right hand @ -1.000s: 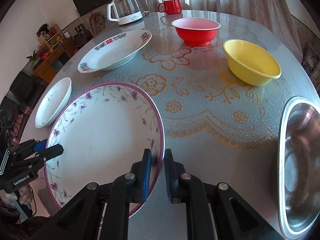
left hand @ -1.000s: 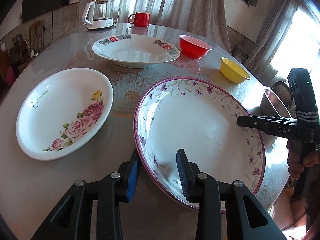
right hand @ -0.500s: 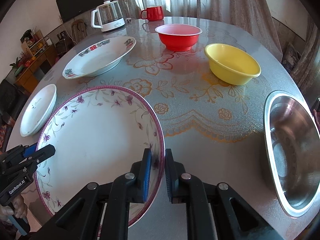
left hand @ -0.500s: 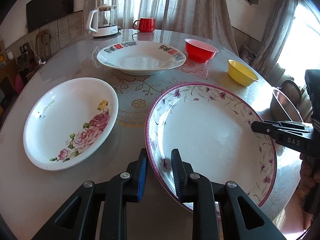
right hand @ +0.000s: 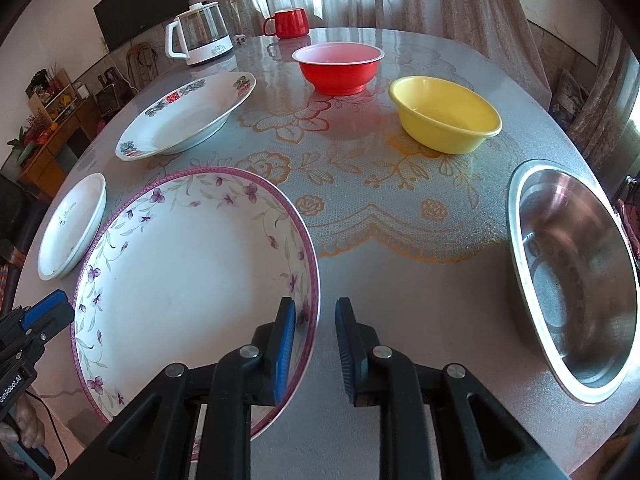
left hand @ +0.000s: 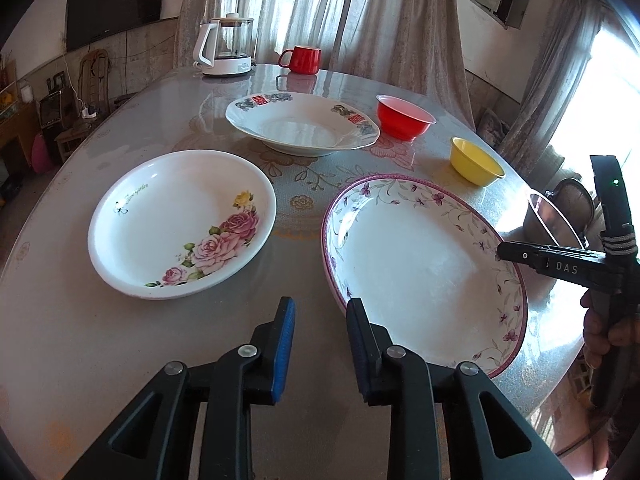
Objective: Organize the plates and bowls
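A large purple-rimmed flowered plate (left hand: pixel 424 264) (right hand: pixel 188 276) rests on the table. My left gripper (left hand: pixel 320 320) is open just off its near rim, touching nothing. My right gripper (right hand: pixel 316 320) is open, its jaws astride the plate's right rim without pinching it. A rose plate (left hand: pixel 180 220) (right hand: pixel 72 224) lies left of the big plate. A plate with red and grey marks (left hand: pixel 300 124) (right hand: pixel 188 116) lies further back. A red bowl (right hand: pixel 338 66), a yellow bowl (right hand: pixel 444 114) and a steel bowl (right hand: pixel 568 280) stand on the right.
A glass kettle (left hand: pixel 226 46) and a red mug (left hand: pixel 302 59) stand at the far edge of the round table (right hand: pixel 400 208). The table's edge runs close behind the steel bowl. Curtains hang behind the table.
Both grippers have opened and let go of the purple-rimmed plate, which now rests on the table. The left gripper has pulled back off the rim.
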Demonstrator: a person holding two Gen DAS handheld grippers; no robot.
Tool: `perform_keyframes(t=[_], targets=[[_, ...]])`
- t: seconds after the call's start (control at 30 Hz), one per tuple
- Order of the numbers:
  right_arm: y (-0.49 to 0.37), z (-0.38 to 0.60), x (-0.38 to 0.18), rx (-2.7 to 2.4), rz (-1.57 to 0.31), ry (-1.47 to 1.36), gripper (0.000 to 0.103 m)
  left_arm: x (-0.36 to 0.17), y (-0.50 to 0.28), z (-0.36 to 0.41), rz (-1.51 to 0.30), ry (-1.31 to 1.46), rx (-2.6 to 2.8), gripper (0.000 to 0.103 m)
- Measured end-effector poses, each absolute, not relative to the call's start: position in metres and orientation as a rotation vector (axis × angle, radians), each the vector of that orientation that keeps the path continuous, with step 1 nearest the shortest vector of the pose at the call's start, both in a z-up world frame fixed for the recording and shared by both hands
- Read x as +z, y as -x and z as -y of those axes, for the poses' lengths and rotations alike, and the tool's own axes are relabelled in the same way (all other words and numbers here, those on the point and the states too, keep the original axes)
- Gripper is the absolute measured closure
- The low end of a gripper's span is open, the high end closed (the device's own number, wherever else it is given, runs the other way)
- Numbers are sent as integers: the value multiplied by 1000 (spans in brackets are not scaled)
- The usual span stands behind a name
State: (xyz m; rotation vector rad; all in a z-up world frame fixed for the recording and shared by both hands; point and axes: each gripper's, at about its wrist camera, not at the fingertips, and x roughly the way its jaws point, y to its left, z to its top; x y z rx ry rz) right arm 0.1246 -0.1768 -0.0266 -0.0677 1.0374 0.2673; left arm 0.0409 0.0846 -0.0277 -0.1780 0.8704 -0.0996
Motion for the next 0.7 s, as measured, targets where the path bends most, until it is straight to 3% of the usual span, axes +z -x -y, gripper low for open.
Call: perform_keyframes(t=[0.13, 0.3, 0.43, 0.7], targets=[[-121, 172, -12, 274, -999, 82, 81, -28, -42, -89, -894, 186, -77, 75], [-123, 153, -5, 348, -1011, 72, 72, -18, -49, -94, -887, 214, -59, 74], [-129, 138, -7, 448, -1070, 12, 69, -10, -62, -107, -888, 261, -27, 62], [-185, 129, -8, 518, -1134, -231, 64, 6, -113, -141, -913, 396, -30, 58]])
